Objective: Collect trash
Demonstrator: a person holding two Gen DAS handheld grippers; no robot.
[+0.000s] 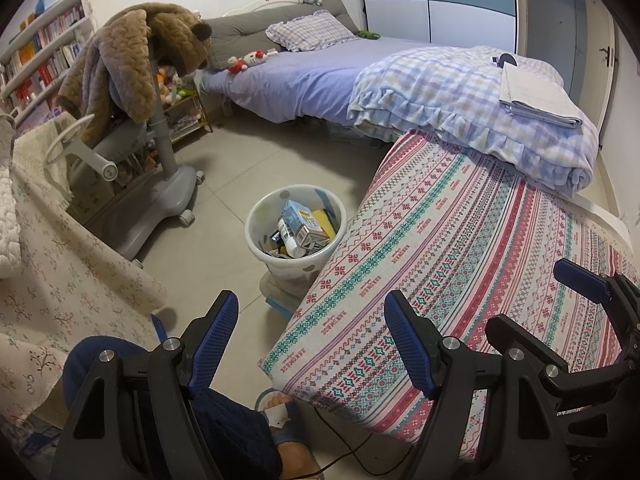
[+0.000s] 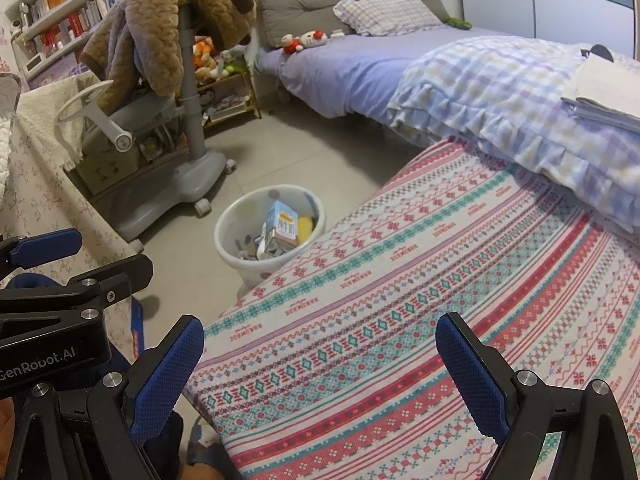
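A white bin [image 1: 256,222] [image 2: 228,224] stands on the grey floor beside the patterned bench. Inside it lie a blue-and-white carton [image 1: 300,220] [image 2: 282,224], a yellow sponge-like piece [image 1: 324,220] [image 2: 306,226] and other scraps. My left gripper [image 1: 312,320] hangs open over the bench's near corner, well short of the bin, with nothing between its blue pads. My right gripper [image 2: 320,350] is open too, above the bench top, and holds nothing. Its fingers [image 1: 580,280] show at the right of the left wrist view. The left gripper's fingers [image 2: 44,248] show at the left of the right wrist view.
The bench with a red-and-teal patterned cover [image 1: 460,264] fills the right. A bed [image 1: 320,76] with a checked quilt [image 1: 480,100] lies behind. A grey wheeled chair [image 1: 152,184] draped with a brown plush robe stands left of the bin. A floral cloth [image 1: 60,272] covers furniture at left. A person's foot in a slipper [image 1: 284,420] is below.
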